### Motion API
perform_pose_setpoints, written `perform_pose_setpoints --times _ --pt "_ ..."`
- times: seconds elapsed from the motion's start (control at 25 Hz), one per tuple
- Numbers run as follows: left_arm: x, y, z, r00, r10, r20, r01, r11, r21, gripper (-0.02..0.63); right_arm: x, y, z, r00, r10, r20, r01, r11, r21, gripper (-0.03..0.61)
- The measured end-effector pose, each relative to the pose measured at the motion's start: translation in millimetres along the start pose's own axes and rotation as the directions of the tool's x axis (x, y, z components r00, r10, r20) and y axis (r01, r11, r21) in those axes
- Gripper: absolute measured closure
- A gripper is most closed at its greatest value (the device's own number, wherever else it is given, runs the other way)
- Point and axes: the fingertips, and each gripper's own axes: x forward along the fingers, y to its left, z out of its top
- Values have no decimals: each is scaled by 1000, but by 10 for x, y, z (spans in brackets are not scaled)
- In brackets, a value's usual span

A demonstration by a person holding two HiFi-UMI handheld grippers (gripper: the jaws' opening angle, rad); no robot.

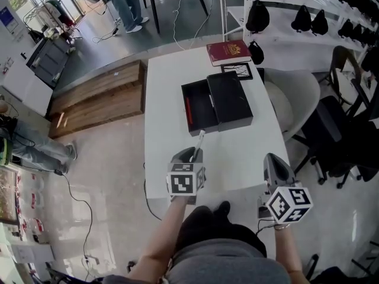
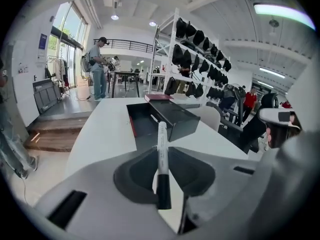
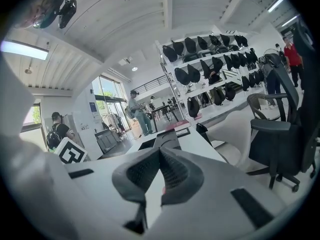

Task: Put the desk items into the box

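The left gripper has its jaws closed on a marker pen, white-barrelled with a black cap, and holds it over the near half of the white table with its far end pointing at the near wall of the open black box. The left gripper view shows the pads pinching the barrel just above the cap, the cap end trailing back toward the gripper body. The box sits toward the far half of the table, and what looks like its lid lies against its right side. A red strip along the left wall and a slim pale stick already lie inside, though what they are cannot be told. A red book rests at the table's far edge. The right gripper hangs off the table's near right corner, its jaws together with nothing between them. The marker is likely light, stiff and smooth-sided, so it may pivot in a pinch so near one end. A hold at mid-barrel would steady it for lowering flat into the box.
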Motion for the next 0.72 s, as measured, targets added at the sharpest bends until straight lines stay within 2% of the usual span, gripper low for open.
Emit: perform_pose_setpoints --times 0.24,0.72 --pt "6 87 355 998 20 57 -20 1000 -12 541 26 -36 56 1000 9 11 -9 1000 2 574" --pt "249 227 997 991 34 130 -37 999 19 541 160 -163 123 1000 -17 9 17 1000 -2 574"
